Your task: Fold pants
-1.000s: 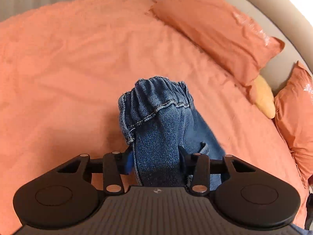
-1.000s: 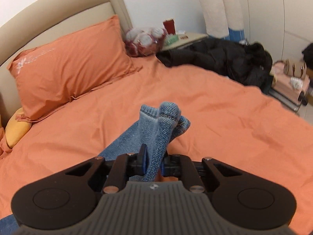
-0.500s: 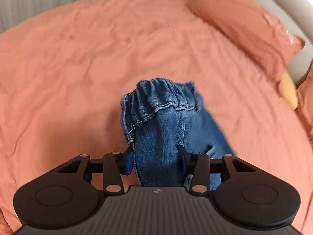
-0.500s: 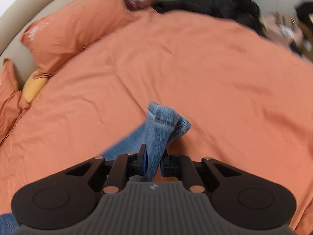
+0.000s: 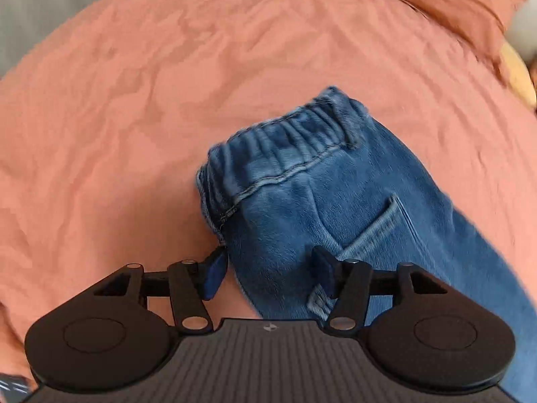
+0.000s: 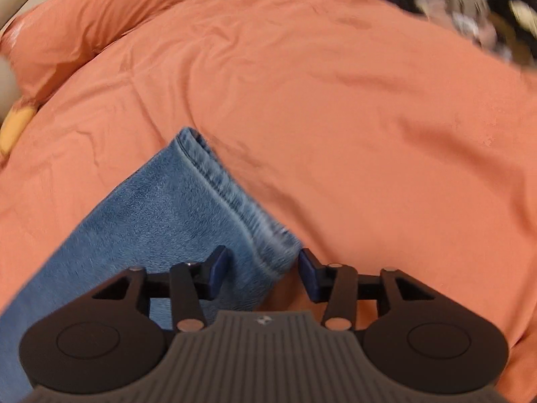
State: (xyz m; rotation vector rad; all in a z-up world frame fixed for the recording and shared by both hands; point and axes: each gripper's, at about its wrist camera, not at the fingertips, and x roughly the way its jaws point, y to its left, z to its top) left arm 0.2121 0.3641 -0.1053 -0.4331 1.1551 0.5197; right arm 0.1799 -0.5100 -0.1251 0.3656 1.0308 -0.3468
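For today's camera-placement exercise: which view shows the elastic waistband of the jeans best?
The left wrist view. The gathered waistband lies in full sight on the orange bedcover, with a back pocket below it. The right wrist view shows only the jeans' other end: a leg and its stitched hem, no waistband.

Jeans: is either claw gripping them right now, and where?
Neither. Both claws are opening: the left claw straddles the jeans below the waistband, the right claw straddles the leg hem.
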